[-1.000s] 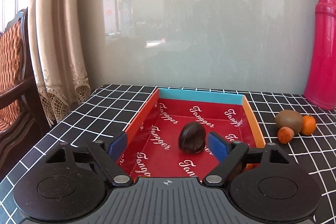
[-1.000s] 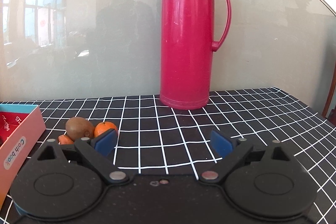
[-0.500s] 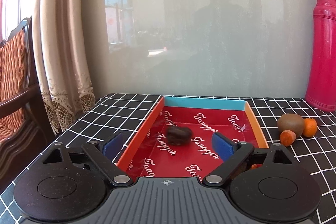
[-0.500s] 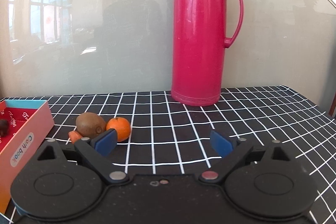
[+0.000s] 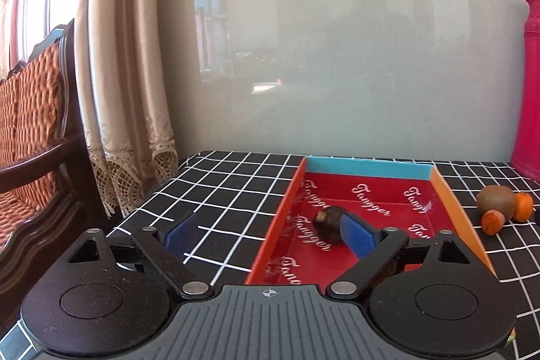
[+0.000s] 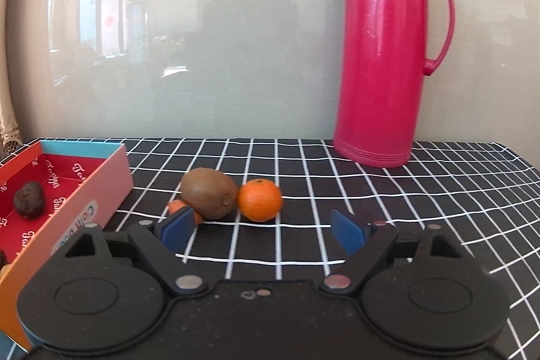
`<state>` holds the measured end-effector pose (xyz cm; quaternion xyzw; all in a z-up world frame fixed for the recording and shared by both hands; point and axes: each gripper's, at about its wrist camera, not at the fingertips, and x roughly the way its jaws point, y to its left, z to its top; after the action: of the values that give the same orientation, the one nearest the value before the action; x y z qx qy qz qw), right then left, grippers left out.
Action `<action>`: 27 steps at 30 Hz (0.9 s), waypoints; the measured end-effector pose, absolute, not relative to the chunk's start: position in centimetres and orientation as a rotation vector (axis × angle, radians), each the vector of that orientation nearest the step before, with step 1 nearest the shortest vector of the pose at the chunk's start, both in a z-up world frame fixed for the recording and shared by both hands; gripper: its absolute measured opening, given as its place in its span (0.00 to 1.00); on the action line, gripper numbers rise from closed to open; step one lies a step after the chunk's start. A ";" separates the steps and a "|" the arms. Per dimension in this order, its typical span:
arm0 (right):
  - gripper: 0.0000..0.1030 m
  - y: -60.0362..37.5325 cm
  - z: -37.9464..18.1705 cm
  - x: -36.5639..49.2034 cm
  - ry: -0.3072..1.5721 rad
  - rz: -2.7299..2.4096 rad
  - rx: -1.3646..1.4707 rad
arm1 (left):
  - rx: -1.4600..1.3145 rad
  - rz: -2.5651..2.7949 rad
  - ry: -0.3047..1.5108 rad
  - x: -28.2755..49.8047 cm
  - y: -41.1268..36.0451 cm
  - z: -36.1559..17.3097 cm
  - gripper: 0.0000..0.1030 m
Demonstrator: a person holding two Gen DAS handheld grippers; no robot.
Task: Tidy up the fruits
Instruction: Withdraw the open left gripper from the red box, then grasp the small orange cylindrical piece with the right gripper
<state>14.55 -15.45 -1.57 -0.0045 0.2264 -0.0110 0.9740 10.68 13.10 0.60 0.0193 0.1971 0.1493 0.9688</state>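
Note:
A dark brown fruit (image 5: 329, 220) lies inside the red box (image 5: 368, 167), partly behind the right pad. My left gripper (image 5: 268, 233) is open and holds nothing; its left finger hangs over the checked cloth and its right finger over the box. On the cloth right of the box sit a kiwi (image 6: 207, 196), an orange (image 6: 260, 199) and a small orange piece (image 6: 177, 206). My right gripper (image 6: 262, 231) faces them from just short of them. Its jaws are closing with nothing between the pads. The dark fruit (image 6: 29, 199) and the box (image 6: 101, 191) also show at this view's left.
A tall red thermos (image 6: 381, 56) stands at the back right against the glossy wall. A black checked cloth (image 6: 371, 191) covers the table. Curtains (image 5: 128, 73) and a wooden chair (image 5: 37, 110) stand beyond the table's left edge. Another dark item (image 6: 1, 257) lies at the box's near end.
The dark fruit, between my left fingers a second ago, now lies loose in the box as the left gripper shifted left. My right gripper swung left toward the kiwi and orange and narrowed slightly.

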 end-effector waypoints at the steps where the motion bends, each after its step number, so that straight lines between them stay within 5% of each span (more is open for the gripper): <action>1: 0.83 -15.0 -1.7 14.7 0.461 -0.013 -0.010 | 0.038 0.305 0.400 10.7 13.4 0.6 0.88; 17: 0.54 -10.7 -3.5 18.5 0.572 0.058 0.001 | 0.027 0.356 0.418 10.8 17.5 0.0 0.88; 22: 0.37 -10.5 -3.9 19.7 0.598 0.064 -0.001 | 0.024 0.356 0.414 11.0 17.8 0.1 0.88; 27: 0.36 -10.6 -4.0 20.4 0.617 0.069 0.007 | 0.025 0.363 0.392 10.8 17.9 0.3 0.88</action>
<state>20.42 -10.63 -3.97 0.0036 0.3035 0.0341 0.9522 10.77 17.89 0.30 0.0124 0.1939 0.1795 0.9644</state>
